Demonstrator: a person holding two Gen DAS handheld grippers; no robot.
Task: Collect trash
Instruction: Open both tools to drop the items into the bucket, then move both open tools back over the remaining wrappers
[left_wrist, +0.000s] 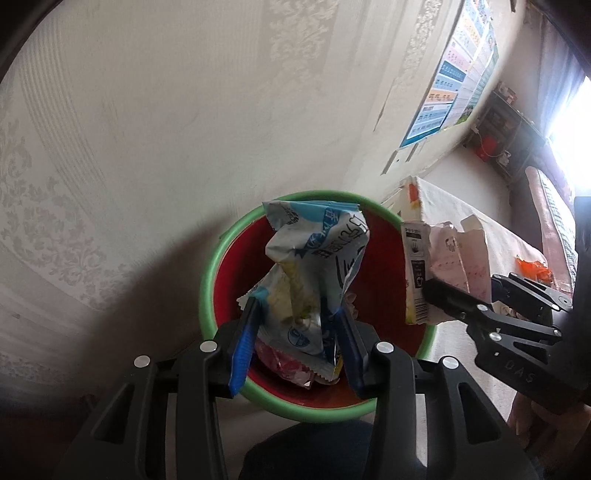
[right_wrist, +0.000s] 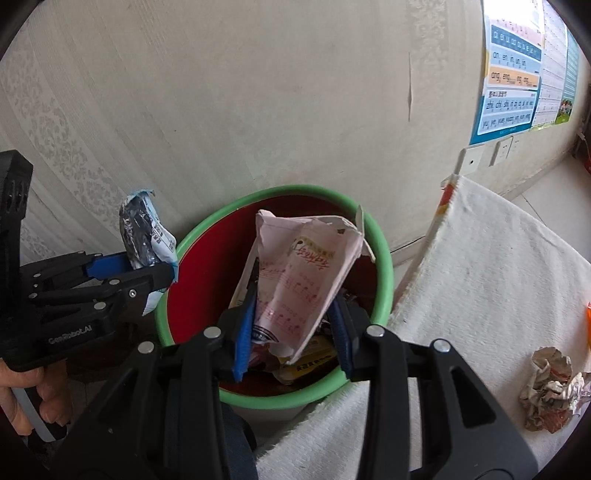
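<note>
A red bin with a green rim (left_wrist: 207, 288) (right_wrist: 384, 273) stands on the floor against the wall. My left gripper (left_wrist: 295, 308) (right_wrist: 147, 269) is shut on a crumpled blue-and-white snack wrapper (left_wrist: 314, 251) (right_wrist: 142, 229), which stands upright above the bin's mouth in the left wrist view. My right gripper (right_wrist: 291, 302) (left_wrist: 461, 284) is shut on a torn pink paper carton (right_wrist: 303, 266) (left_wrist: 450, 258) with red print, held over the bin's right half. Both grippers point steeply down, side by side, the left one to the left of the right one.
Mixed wrappers (right_wrist: 314, 354) lie at the bottom of the bin. To its right is a surface under a white towel (right_wrist: 498, 277), with a crumpled paper ball (right_wrist: 550, 387) and an orange scrap (left_wrist: 532, 267) on it. Patterned wallpaper and a poster (right_wrist: 513, 74) are behind. A hand (right_wrist: 37, 398) grips the left handle.
</note>
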